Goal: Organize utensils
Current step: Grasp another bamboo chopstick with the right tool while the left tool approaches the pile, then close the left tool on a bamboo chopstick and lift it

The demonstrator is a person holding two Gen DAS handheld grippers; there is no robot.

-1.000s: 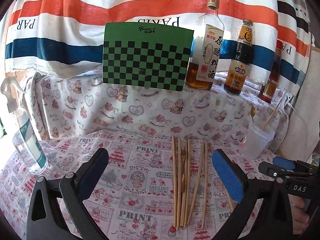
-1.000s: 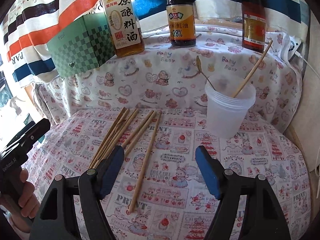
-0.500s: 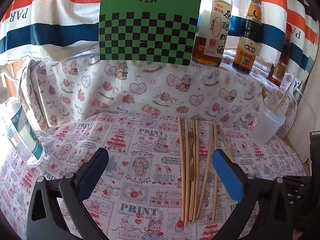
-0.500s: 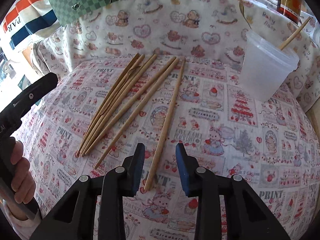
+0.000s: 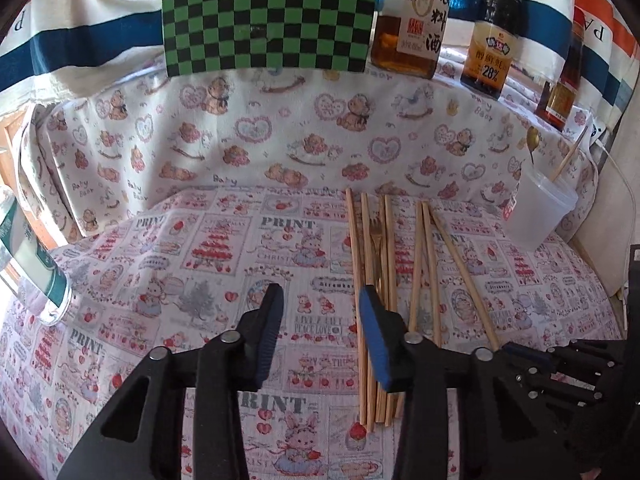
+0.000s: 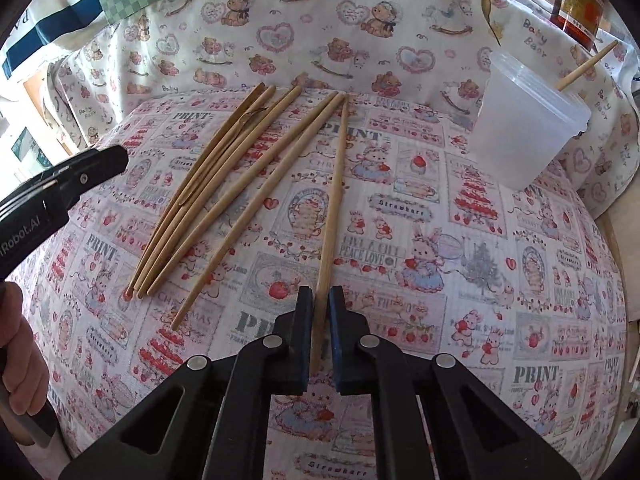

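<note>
Several wooden chopsticks (image 6: 224, 184) lie in a loose fan on the printed tablecloth, with a small fork (image 5: 375, 236) among them. My right gripper (image 6: 320, 304) is shut on the near end of the rightmost chopstick (image 6: 334, 208), which still lies on the cloth. My left gripper (image 5: 320, 312) is half closed and empty, just left of the chopstick bundle (image 5: 374, 280). A clear plastic cup (image 6: 524, 120) at the right holds one chopstick (image 6: 586, 66) and a spoon (image 6: 490, 12).
Sauce bottles (image 5: 408, 20) and a green checkered box (image 5: 268, 12) stand on the raised ledge behind. A spray bottle (image 5: 32, 264) stands at the left edge. The cup (image 5: 540, 212) sits by the right wall.
My right gripper moved down and forward and closed on the rightmost chopstick. My left gripper narrowed from wide open and moved closer to the chopstick bundle.
</note>
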